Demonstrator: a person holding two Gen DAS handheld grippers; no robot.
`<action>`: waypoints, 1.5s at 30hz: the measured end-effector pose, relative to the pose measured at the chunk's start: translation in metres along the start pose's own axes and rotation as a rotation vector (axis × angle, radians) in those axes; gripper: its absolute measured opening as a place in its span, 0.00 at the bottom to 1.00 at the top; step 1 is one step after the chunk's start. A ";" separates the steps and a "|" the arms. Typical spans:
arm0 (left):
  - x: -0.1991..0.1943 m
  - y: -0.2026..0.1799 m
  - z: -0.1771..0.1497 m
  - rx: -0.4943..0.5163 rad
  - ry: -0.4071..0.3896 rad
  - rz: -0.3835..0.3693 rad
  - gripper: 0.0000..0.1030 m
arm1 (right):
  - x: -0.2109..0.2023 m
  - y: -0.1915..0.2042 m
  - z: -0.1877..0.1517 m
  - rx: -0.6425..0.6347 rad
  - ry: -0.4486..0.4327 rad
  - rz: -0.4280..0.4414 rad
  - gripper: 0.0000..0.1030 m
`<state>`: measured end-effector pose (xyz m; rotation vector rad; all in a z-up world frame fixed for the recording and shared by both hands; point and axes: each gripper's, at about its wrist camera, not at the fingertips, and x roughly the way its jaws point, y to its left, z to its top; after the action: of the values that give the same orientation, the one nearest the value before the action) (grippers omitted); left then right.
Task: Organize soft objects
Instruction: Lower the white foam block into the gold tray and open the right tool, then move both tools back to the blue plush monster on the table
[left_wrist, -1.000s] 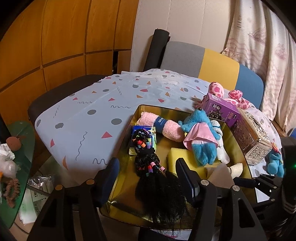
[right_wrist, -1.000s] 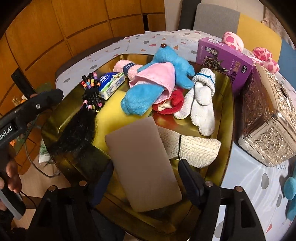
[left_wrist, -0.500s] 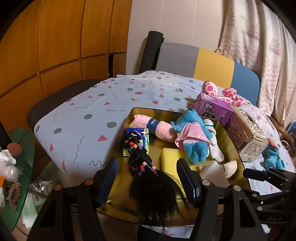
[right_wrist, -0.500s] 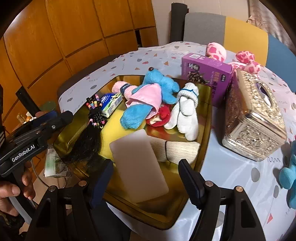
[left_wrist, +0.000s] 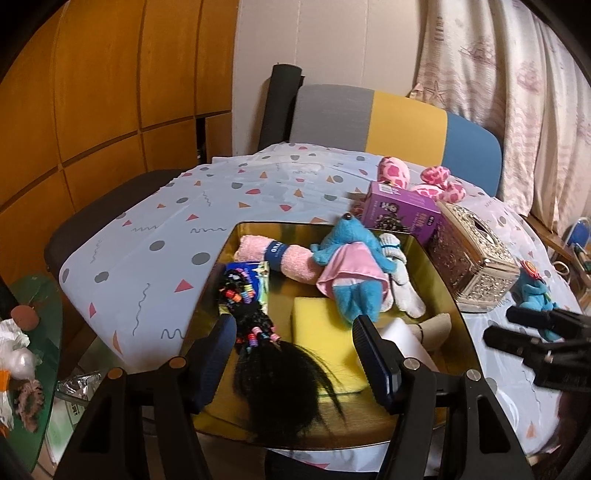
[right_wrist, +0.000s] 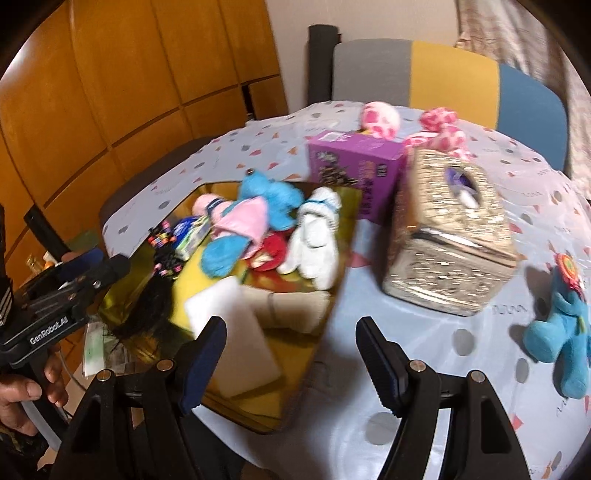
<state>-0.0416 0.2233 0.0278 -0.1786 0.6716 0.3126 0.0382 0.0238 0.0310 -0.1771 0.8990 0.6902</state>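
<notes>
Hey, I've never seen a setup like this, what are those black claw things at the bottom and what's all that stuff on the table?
Those claws are two hand-held grippers; a person holds one in each hand, and each carries a forward-looking camera. One picture looks along the left gripper, the other along the right gripper. Both are open and hold nothing. On the patterned tablecloth sits a gold tray holding a blue plush toy, a rolled pink towel, a black wig and a yellow sponge. Beside the tray stand a purple box and an ornate tissue box; a small blue toy lies apart.
</notes>
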 end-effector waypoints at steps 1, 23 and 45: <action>0.000 -0.003 0.000 0.009 -0.001 -0.005 0.64 | -0.002 -0.005 0.000 0.007 -0.004 -0.010 0.72; -0.002 -0.121 0.004 0.294 0.025 -0.177 0.64 | -0.092 -0.230 -0.018 0.331 -0.153 -0.517 0.72; 0.032 -0.304 -0.007 0.552 0.137 -0.451 0.64 | -0.137 -0.357 -0.101 1.017 -0.242 -0.525 0.72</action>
<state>0.0819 -0.0567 0.0207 0.1794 0.8075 -0.3236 0.1342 -0.3594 0.0248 0.5544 0.8254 -0.2725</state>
